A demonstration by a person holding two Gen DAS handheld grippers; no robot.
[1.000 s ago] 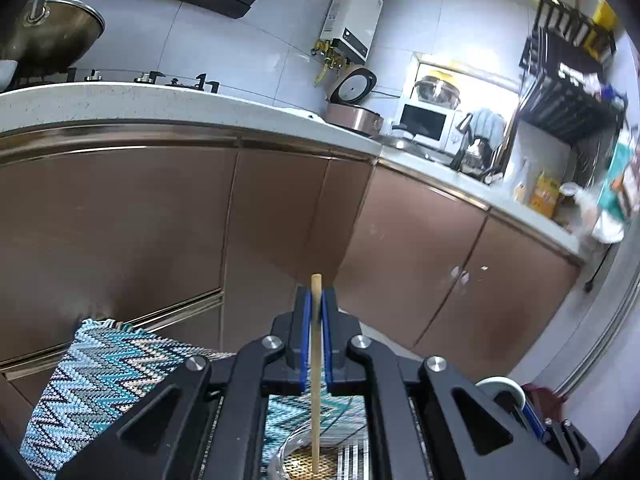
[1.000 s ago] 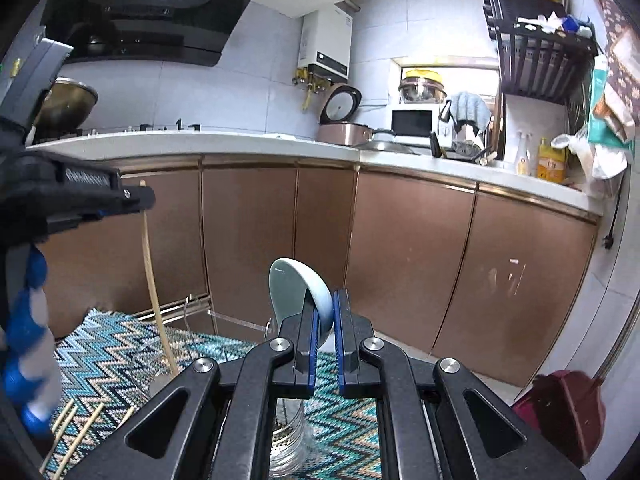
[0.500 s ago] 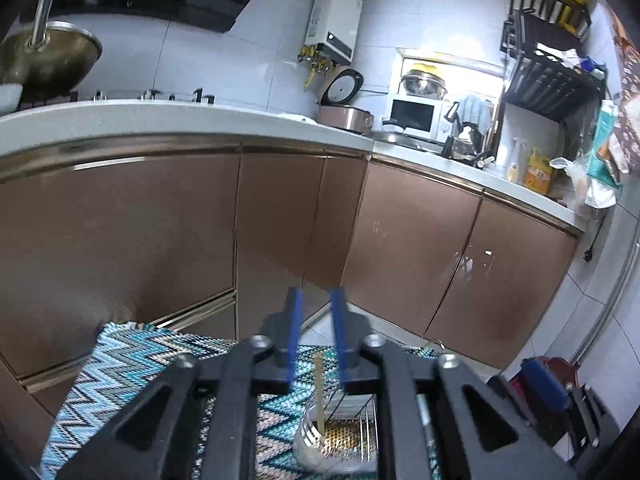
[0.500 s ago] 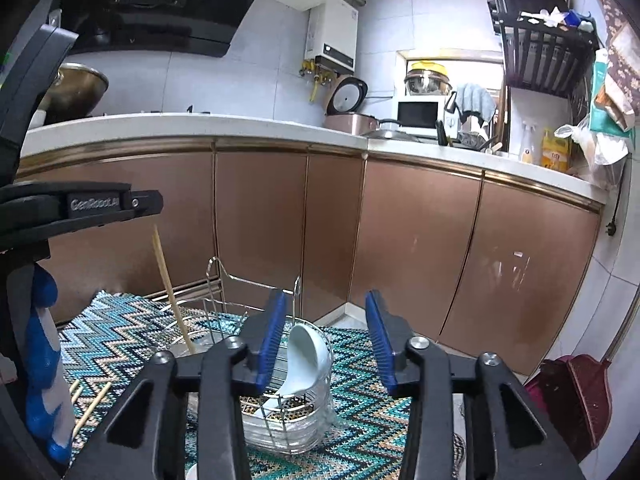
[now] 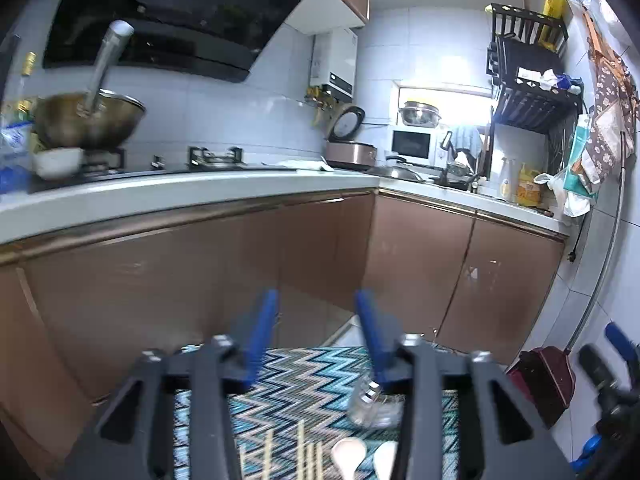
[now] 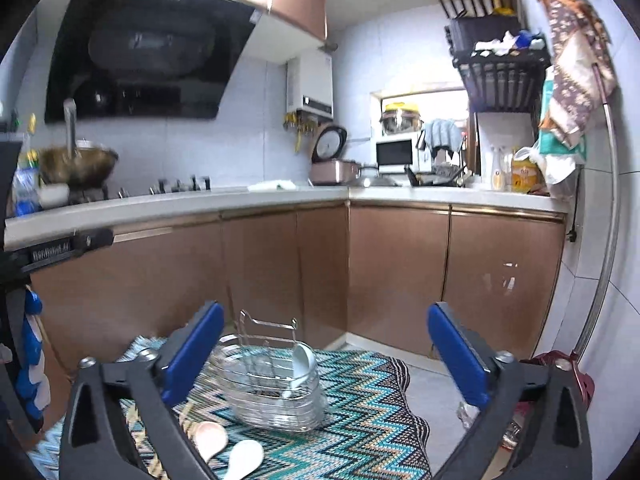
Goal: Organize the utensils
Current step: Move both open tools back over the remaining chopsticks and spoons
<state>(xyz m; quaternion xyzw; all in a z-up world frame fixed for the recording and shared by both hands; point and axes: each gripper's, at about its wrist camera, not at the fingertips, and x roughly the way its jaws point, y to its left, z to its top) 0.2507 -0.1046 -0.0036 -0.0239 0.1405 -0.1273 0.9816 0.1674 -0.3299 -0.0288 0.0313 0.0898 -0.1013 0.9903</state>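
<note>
Although most lettering in the kitchen is too small or blurred to read, pale print on the black body of the left gripper, seen at the left edge of the right wrist view, seems to read "GenRobot.AI". The range hood carries a faint light mark near its top that cannot be made out.

The left gripper's blue-padded jaws stand spread with nothing between them, over a zigzag teal mat. Below them lie several wooden chopsticks and two spoons flat on the mat, with the wire utensil holder partly hidden behind the right finger.

The right gripper is also wide open and empty. Between its fingers the utensil holder stands on the mat, and a pale blue ceramic spoon leans inside it, bowl up. In front of the holder a pinkish spoon and a white spoon lie side by side on the mat, partly covered by the gripper's left arm.

Around them run copper-brown cabinets under a white counter, with a wok on the stove, a rice cooker, a microwave, a black wall rack and a dark red dustpan by the wall.
</note>
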